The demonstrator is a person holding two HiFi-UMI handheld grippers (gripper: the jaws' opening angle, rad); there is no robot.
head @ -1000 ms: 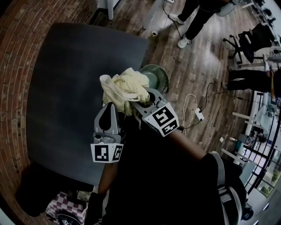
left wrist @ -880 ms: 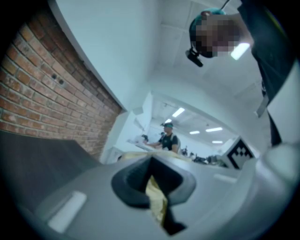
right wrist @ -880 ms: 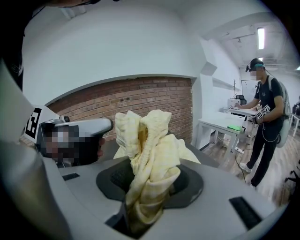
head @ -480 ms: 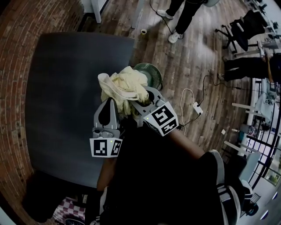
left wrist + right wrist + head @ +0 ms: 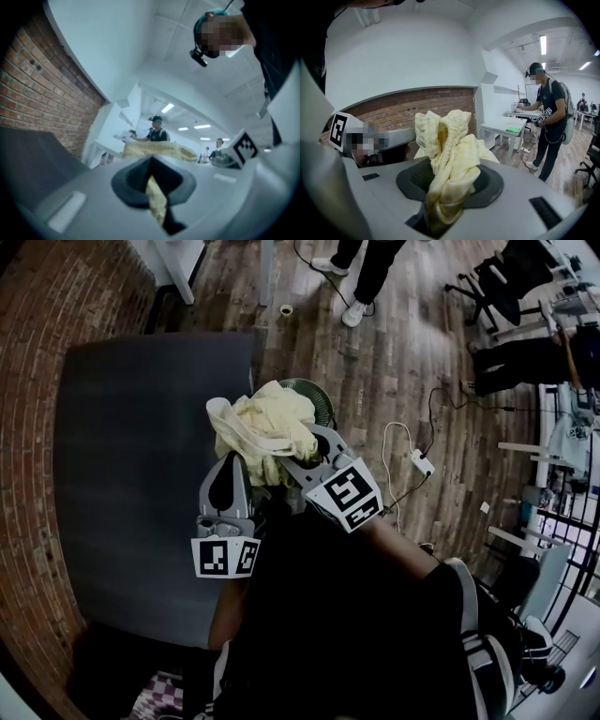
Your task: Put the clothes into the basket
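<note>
Crosswise, the bunched yellow garment (image 5: 267,418) spans left hand-held gripper (image 5: 232,467) and right hand-held gripper (image 5: 300,463), both clenching it.

1. The basket (image 5: 325,407) stands on the floor (image 5: 394,362), beside the desk's (image 5: 131,446) right edge.
2. The clothes (image 5: 267,423) overlap the basket's left part in the head view.
3. The left gripper (image 5: 232,460) is left of the basket, over the desk. The right gripper (image 5: 311,442) is just before it. Both touch the clothes.
4. A power strip (image 5: 419,463) lies right of the basket, and a person (image 5: 361,268) stands behind it.
</note>
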